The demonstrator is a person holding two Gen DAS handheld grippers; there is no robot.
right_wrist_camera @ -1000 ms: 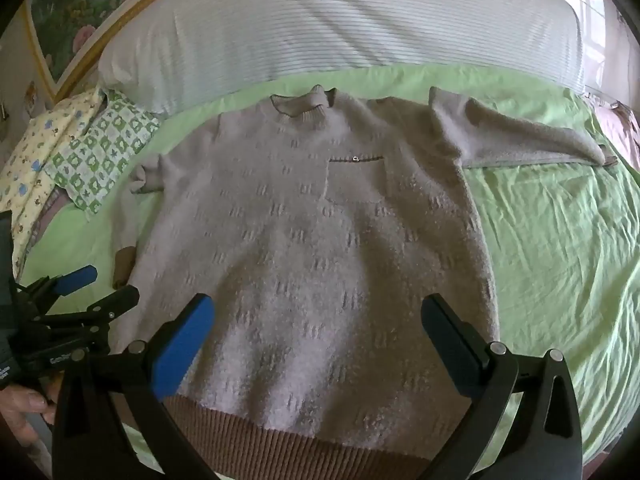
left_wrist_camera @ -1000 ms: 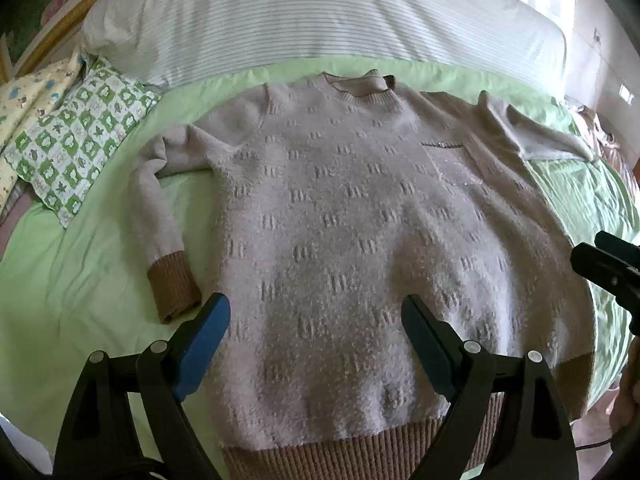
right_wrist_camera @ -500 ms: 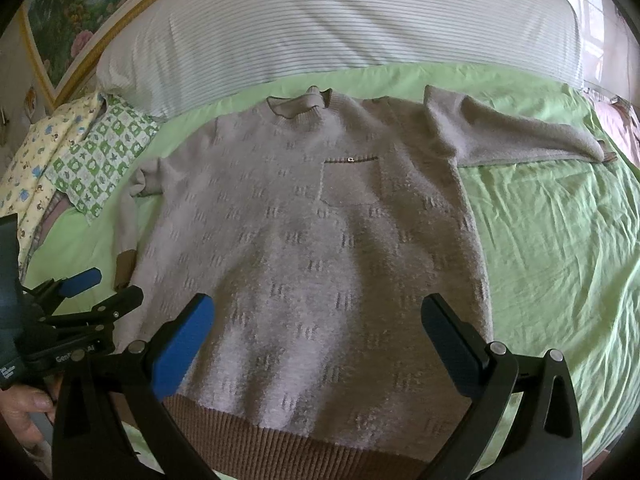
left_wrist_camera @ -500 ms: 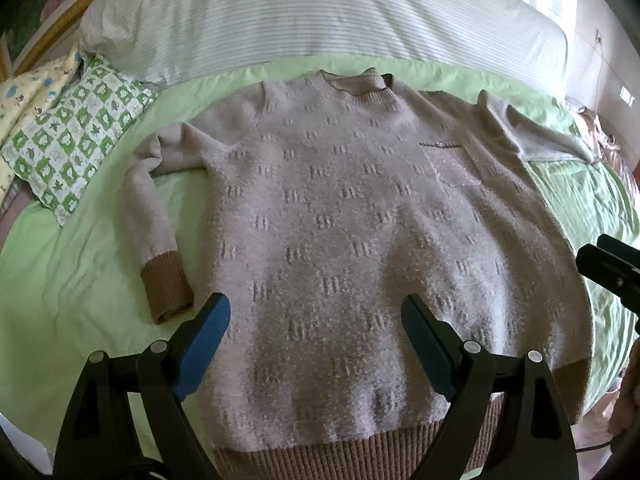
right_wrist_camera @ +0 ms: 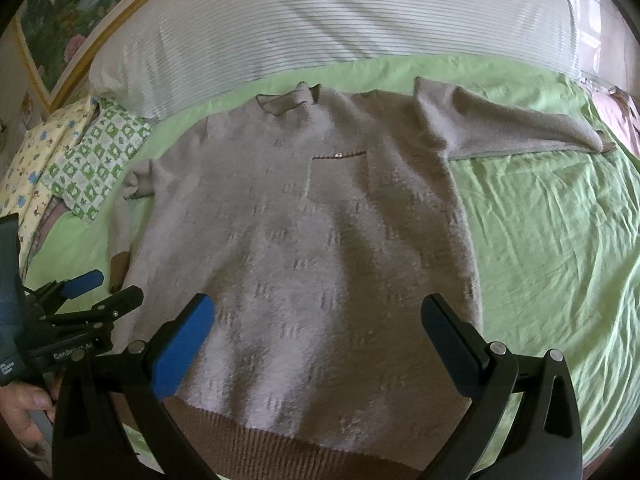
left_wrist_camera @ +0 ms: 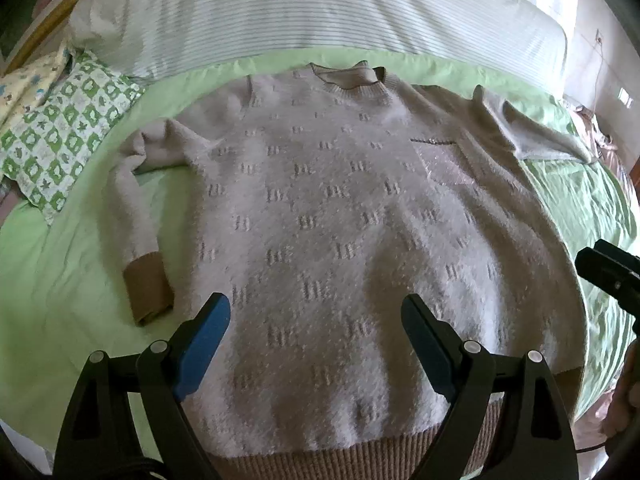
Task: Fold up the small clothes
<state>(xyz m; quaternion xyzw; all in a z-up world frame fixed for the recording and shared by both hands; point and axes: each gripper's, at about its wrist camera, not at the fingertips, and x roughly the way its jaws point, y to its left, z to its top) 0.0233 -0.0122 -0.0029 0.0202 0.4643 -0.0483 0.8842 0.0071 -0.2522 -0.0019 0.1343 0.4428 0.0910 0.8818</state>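
A fuzzy grey sweater [left_wrist_camera: 344,216] [right_wrist_camera: 312,248] with a chest pocket and brown ribbed hem lies flat, front up, on the green bedsheet [right_wrist_camera: 560,264]. Its left sleeve bends down along the body and ends in a brown cuff [left_wrist_camera: 146,288]. The other sleeve [right_wrist_camera: 508,124] stretches out to the right. My left gripper [left_wrist_camera: 316,316] hangs open above the lower body of the sweater, holding nothing. My right gripper [right_wrist_camera: 318,316] is open too, over the lower body near the hem. Each gripper shows at the edge of the other's view.
A large striped pillow [left_wrist_camera: 312,12] runs along the head of the bed. A green-and-white patterned cloth [left_wrist_camera: 64,136] and a yellow printed cloth [right_wrist_camera: 36,160] lie at the left. Pink fabric [right_wrist_camera: 616,116] sits at the right edge. A hand [right_wrist_camera: 24,412] holds the left gripper.
Both cameras have drifted slightly, so the sweater sits a bit higher and closer in view. The sweater itself has not moved and both grippers stay open.
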